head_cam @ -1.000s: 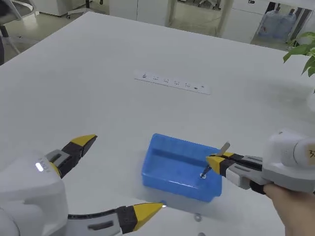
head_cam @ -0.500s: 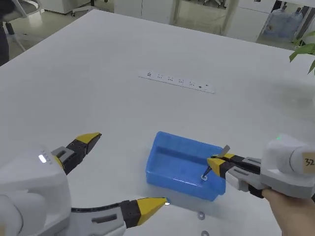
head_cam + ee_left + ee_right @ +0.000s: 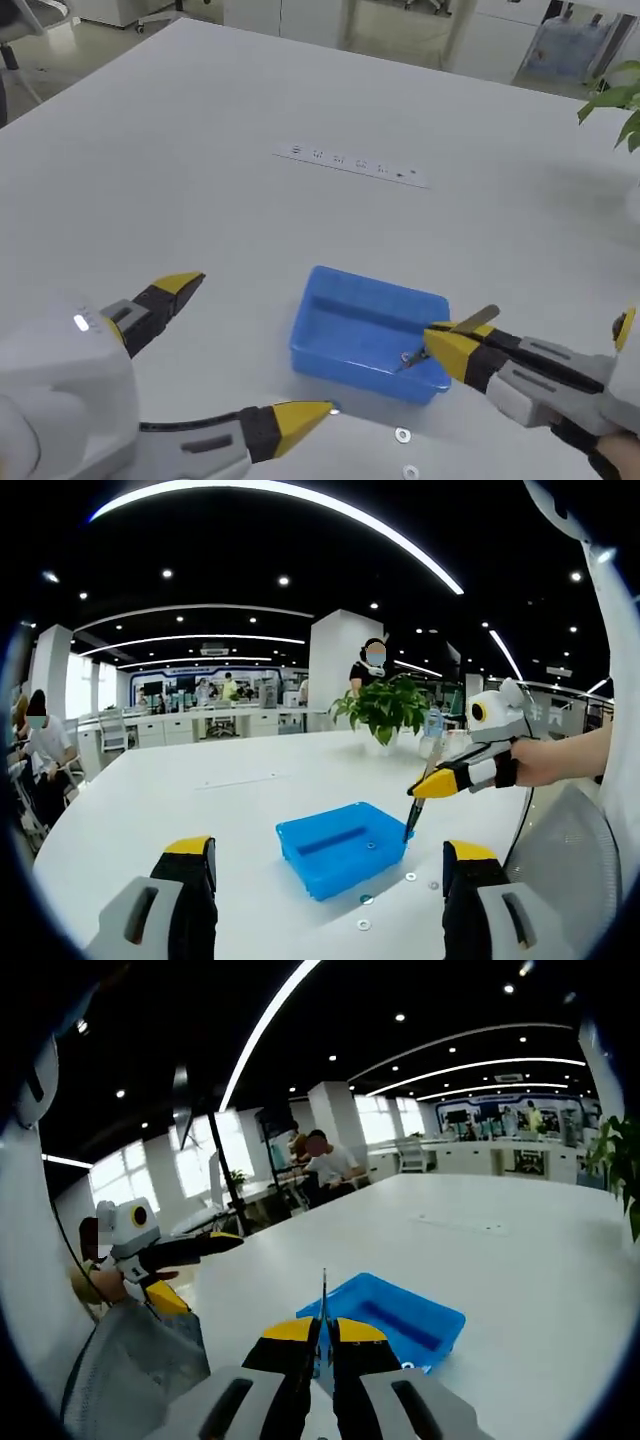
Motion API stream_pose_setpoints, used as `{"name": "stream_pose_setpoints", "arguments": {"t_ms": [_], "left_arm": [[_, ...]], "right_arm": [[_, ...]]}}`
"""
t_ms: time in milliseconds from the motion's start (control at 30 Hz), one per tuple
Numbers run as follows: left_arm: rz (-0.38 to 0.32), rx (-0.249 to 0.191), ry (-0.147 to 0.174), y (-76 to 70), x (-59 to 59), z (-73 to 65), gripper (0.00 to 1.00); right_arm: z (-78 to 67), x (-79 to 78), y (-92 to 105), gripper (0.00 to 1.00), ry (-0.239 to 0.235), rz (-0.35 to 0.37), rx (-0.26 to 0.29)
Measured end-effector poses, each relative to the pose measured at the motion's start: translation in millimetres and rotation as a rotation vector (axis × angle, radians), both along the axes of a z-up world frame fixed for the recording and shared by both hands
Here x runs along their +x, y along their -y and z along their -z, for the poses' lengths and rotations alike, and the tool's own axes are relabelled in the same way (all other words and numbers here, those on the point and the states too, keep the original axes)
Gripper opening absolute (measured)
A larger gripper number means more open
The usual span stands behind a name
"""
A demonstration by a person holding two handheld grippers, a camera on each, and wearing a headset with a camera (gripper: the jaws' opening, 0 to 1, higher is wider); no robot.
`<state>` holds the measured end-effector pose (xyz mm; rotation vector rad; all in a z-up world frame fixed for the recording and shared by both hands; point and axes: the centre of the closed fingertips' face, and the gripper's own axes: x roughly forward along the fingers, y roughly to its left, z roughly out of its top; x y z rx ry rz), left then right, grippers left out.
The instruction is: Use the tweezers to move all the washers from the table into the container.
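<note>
1. The right claw (image 3: pixel 440 338) is pinching shut on the tweezers (image 3: pixel 476 319), so they are working as a finer extension of its jaws.
2. The tweezer tips are dipping over the near right corner of the blue container (image 3: pixel 345 362), seemingly to release a washer there. Whether one is sitting in the tips is too small to tell.
3. The left claw (image 3: pixel 255 345) is hovering wide open and gripping nothing, just left of the container, apparently standing clear of the work.
4. Loose washers (image 3: pixel 402 434) are lying on the white surface (image 3: pixel 200 150) just in front of the container, so the task is looking unfinished.
</note>
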<state>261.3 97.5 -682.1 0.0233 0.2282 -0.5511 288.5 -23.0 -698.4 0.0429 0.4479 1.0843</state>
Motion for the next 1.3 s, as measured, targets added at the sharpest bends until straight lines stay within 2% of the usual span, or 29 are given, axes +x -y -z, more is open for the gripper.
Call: {"name": "stream_pose_setpoints", "arguments": {"t_ms": [67,167,233,267,400,667,733,833,1000,1067,1200,1267,1300], "left_arm": [[0.002,0.003,-0.005,0.2,-0.2,1.2,0.96],[0.012,-0.002,-0.005,2.4,-0.7,1.0,0.96],[0.014,-0.001,-0.009,2.9,-1.0,1.8,0.96],[0.016,-0.001,-0.010,3.3,-1.1,1.9,0.95],[0.018,0.003,-0.015,2.9,-1.1,3.4,0.95],[0.026,0.009,-0.023,3.8,-1.8,5.5,0.95],[0.030,-0.004,-0.019,5.2,-2.0,3.8,0.95],[0.032,0.001,-0.024,5.0,-2.4,5.2,0.95],[0.039,0.010,-0.024,6.6,-3.0,5.8,0.94],[0.041,0.012,-0.026,7.2,-3.2,6.0,0.94],[0.049,0.008,-0.021,9.1,-3.6,4.6,0.94],[0.051,0.012,-0.023,9.5,-4.0,5.0,0.94],[0.052,0.011,-0.023,9.7,-4.0,4.8,0.94]], "right_arm": [[17.4,-9.2,5.9,0.02,-0.026,-0.011,-0.051],[44.6,-19.0,16.2,0.02,-0.104,0.012,-0.099],[57.5,-22.7,21.4,0.02,-0.140,0.020,-0.129],[63.5,-25.0,23.4,0.02,-0.148,0.021,-0.146],[69.6,-29.2,23.4,0.02,-0.142,0.011,-0.167],[72.7,-31.2,22.1,0.03,-0.136,0.001,-0.194],[74.4,-35.1,20.7,0.02,-0.136,-0.005,-0.197],[73.3,-38.9,18.7,0.02,-0.119,-0.018,-0.207],[72.7,-48.6,14.7,0.02,0.027,-0.115,-0.299],[72.9,-49.4,13.7,0.02,0.037,-0.111,-0.302],[68.9,-43.9,17.0,0.02,0.014,-0.069,-0.286],[53.6,-41.9,11.9,0.02,-0.013,-0.055,-0.211],[44.2,-37.2,11.3,0.02,-0.005,-0.042,-0.188]]}}
